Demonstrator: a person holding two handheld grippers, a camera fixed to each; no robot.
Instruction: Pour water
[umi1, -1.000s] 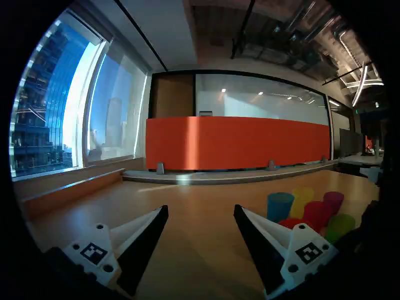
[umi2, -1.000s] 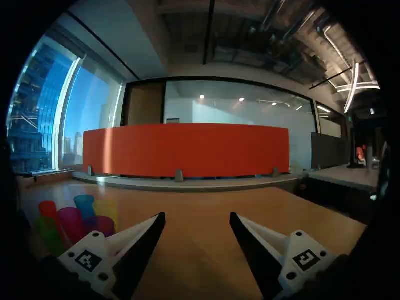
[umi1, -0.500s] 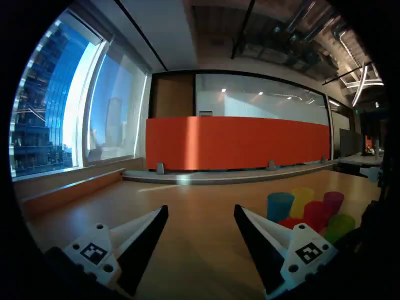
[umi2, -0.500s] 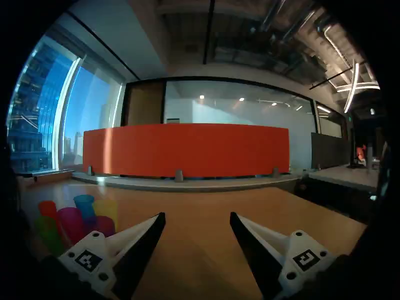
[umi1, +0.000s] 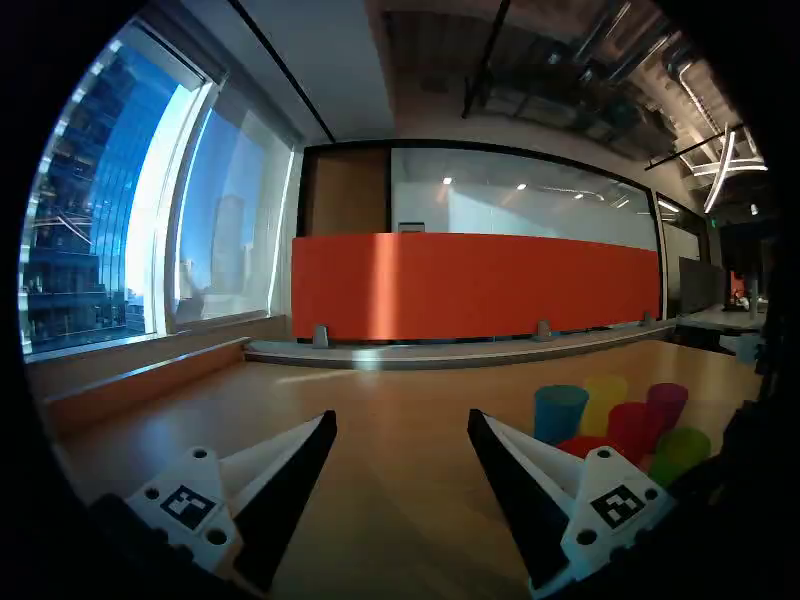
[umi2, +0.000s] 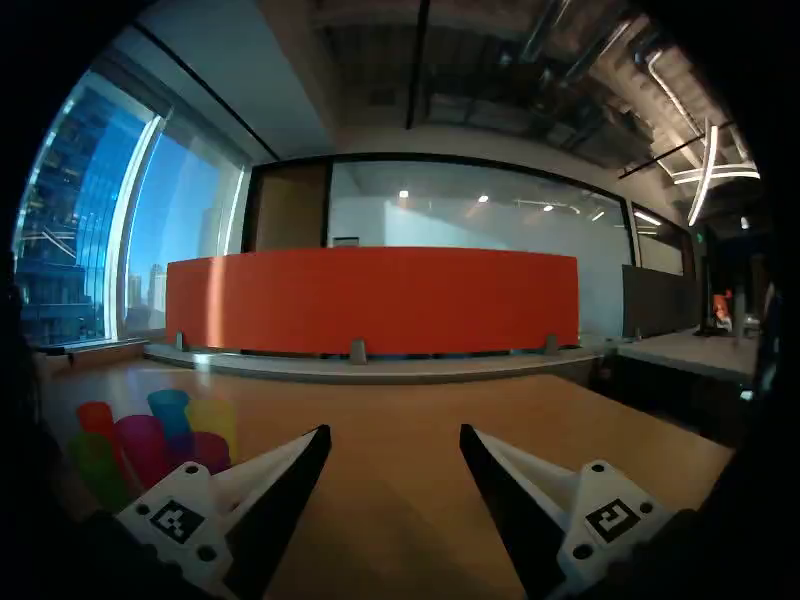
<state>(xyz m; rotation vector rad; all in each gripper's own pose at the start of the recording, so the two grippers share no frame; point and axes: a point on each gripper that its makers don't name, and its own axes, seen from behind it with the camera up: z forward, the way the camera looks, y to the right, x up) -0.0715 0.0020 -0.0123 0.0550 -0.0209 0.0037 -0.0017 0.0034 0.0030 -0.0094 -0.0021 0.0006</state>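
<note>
A bright office has tall windows (umi1: 120, 230) along the left wall and a glass-fronted room at the far end. A long wooden worktop (umi1: 400, 385) stretches away to a low orange partition (umi1: 470, 285) that stands across its far edge.

In the left gripper view, the left gripper (umi1: 400, 415) sits low over the bare wood. Its white jaws, black on their inner faces, are spread wide with nothing between them. Near it on the right stands a tight cluster of cups (umi1: 620, 425). They are translucent plastic tumblers, upright with their mouths up, narrower at the base than at the rim. A blue cup (umi1: 560, 412) is nearest the jaws, with a yellow cup (umi1: 605, 393) behind it. A red cup (umi1: 630, 425), a magenta cup (umi1: 668, 400) and a green cup (umi1: 682, 448) stand further right. They are packed close together and overlap one another. Whether any holds water cannot be told.

In the right gripper view, the right gripper (umi2: 395, 430) is also low over the wood, jaws spread and holding nothing. The same cups stand near it on the left, partly behind its left jaw.
</note>
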